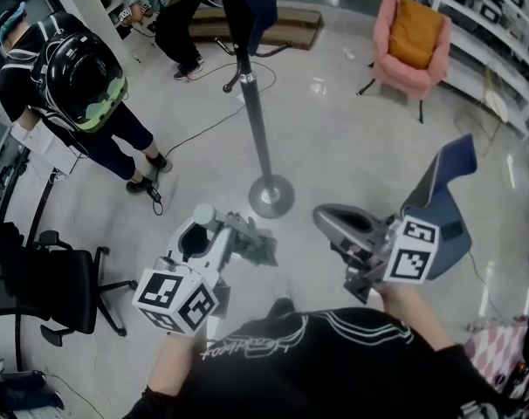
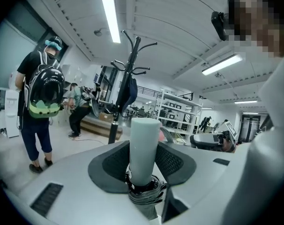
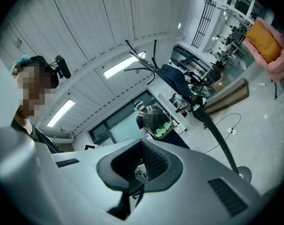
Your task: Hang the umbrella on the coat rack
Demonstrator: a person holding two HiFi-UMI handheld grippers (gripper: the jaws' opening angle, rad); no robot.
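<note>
One folded umbrella [image 2: 144,146] lies crosswise in the left gripper [image 1: 203,234], whose jaws stand wide yet press on its pale green handle. The left gripper view shows the grey canopy bunched below the pads, while the head view shows it sticking out toward 3 o'clock. The right gripper [image 1: 339,223] has its jaws together; its own view shows a small metal bit and a dark strand at the pinch, and I cannot tell what these are. The coat rack [image 1: 258,125] stands at 12 o'clock of both grippers, well apart from them. The head view shows its round base [image 1: 271,195], and the left gripper view shows its upper hooks [image 2: 132,41] and a dark garment [image 2: 130,90] hanging there. A person with a backpack [image 1: 77,85] stands at 10 o'clock.
</note>
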